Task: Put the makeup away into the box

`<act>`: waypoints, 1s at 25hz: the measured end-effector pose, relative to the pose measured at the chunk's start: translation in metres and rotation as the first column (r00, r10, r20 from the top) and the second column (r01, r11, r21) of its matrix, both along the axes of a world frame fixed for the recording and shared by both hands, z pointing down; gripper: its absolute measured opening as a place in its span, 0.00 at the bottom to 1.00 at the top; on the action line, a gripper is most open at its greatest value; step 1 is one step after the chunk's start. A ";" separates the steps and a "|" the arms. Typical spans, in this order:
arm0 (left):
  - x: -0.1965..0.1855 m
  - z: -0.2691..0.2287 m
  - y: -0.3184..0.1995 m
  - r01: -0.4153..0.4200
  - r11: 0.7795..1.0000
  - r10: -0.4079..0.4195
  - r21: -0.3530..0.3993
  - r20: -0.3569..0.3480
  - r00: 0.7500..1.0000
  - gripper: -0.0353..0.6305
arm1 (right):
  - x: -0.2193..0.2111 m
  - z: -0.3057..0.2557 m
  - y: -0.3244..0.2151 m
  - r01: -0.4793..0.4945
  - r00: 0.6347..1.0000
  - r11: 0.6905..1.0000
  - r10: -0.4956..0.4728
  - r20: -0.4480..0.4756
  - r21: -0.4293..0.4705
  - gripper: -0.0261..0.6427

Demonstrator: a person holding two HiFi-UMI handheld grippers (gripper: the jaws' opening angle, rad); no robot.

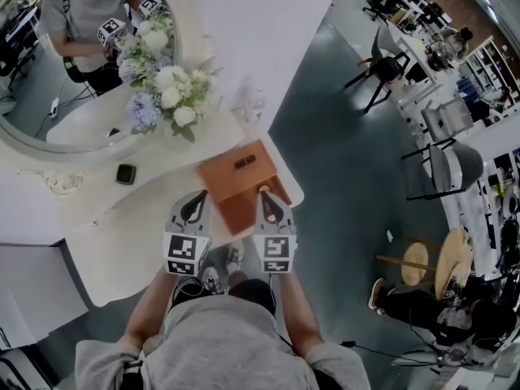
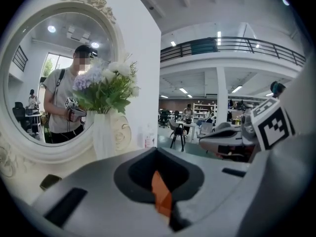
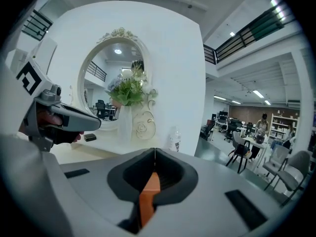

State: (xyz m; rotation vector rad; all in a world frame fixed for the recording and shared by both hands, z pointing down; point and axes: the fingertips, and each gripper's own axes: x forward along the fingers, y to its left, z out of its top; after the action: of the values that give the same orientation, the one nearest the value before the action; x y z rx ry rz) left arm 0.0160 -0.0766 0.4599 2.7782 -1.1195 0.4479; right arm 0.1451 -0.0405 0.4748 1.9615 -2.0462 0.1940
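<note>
1. The left gripper (image 1: 195, 201) and right gripper (image 1: 265, 195) are both clenched on nothing. Each one's own view shows its jaws met at a seam with nothing between them. They hang side by side at the near edge of the tabletop (image 1: 122, 242).
2. The box (image 1: 244, 181) sits just beyond the gripper tips, at the tabletop's right corner. It is brown and looks like wood, so probably stiff and fairly heavy. Its lid seems to be down, with a dark handle (image 1: 244, 162) on top as the likely place to lift it. In the head view its long side runs from lower left to upper right.
3. The case (image 1: 124, 174), small and black, lies flat on the tabletop. It is well left of the box, near the mirror (image 1: 49, 71) frame. I judge it light, hard and smooth, so it may slip; pinching across two opposite edges looks best. It looks nearly square, so I cannot tell a long axis.
4. The bottle (image 1: 252, 104) is clear and stands upright beyond the box, by the wall, with its long axis vertical. It is likely light and easy to tip, so a grip around mid-body would suit.
</note>
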 end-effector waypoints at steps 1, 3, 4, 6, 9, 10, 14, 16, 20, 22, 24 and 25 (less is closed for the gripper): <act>0.001 0.002 -0.003 0.008 1.000 -0.008 -0.005 0.002 1.000 0.05 | 0.001 0.004 -0.005 0.009 1.000 1.000 -0.009 0.001 -0.008 0.06; 0.002 0.007 -0.011 0.026 1.000 -0.026 -0.013 0.004 1.000 0.06 | 0.003 0.011 -0.017 0.027 1.000 0.999 -0.027 0.003 -0.024 0.06; 0.003 0.010 -0.015 0.034 0.999 -0.034 -0.017 0.007 0.999 0.05 | 0.004 0.014 -0.023 0.036 0.999 0.999 -0.036 0.005 -0.031 0.06; 0.006 0.018 -0.023 0.049 0.998 -0.048 -0.030 0.021 0.999 0.05 | 0.007 0.020 -0.035 0.056 0.998 0.998 -0.056 0.009 -0.041 0.06; 0.009 0.028 -0.034 0.076 0.996 -0.074 -0.049 0.032 0.997 0.05 | 0.011 0.031 -0.054 0.088 0.996 0.994 -0.087 0.017 -0.062 0.06; 0.011 0.031 -0.037 0.085 0.995 -0.083 -0.056 0.036 0.996 0.06 | 0.012 0.036 -0.060 0.100 0.995 0.992 -0.099 0.020 -0.072 0.06; 0.015 0.046 -0.048 0.118 0.989 -0.114 -0.085 0.056 0.992 0.05 | 0.014 0.057 -0.083 0.149 0.989 0.981 -0.145 0.042 -0.121 0.06; 0.016 0.053 -0.053 0.132 0.986 -0.125 -0.100 0.070 0.990 0.06 | 0.013 0.070 -0.092 0.173 0.984 0.973 -0.165 0.062 -0.151 0.08; 0.013 0.067 -0.063 0.170 0.977 -0.160 -0.131 0.082 0.984 0.06 | 0.010 0.096 -0.110 0.207 0.975 0.955 -0.185 0.120 -0.210 0.39; 0.011 0.073 -0.067 0.188 0.972 -0.177 -0.141 0.088 0.980 0.05 | 0.012 0.110 -0.118 0.205 0.975 0.949 -0.177 0.135 -0.241 0.44; 0.008 0.080 -0.070 0.204 0.968 -0.191 -0.149 0.096 0.977 0.05 | 0.013 0.123 -0.125 0.209 0.975 0.938 -0.176 0.140 -0.278 0.49; 0.007 0.083 -0.071 0.210 0.965 -0.196 -0.155 0.100 0.975 0.06 | 0.012 0.129 -0.128 0.213 0.974 0.932 -0.179 0.140 -0.294 0.51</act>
State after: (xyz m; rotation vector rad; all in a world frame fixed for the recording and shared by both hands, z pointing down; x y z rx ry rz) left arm 0.0226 -0.1477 0.5425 2.4925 -1.3058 0.6078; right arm 0.1576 -0.1686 0.6040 1.5808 -2.1146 0.5530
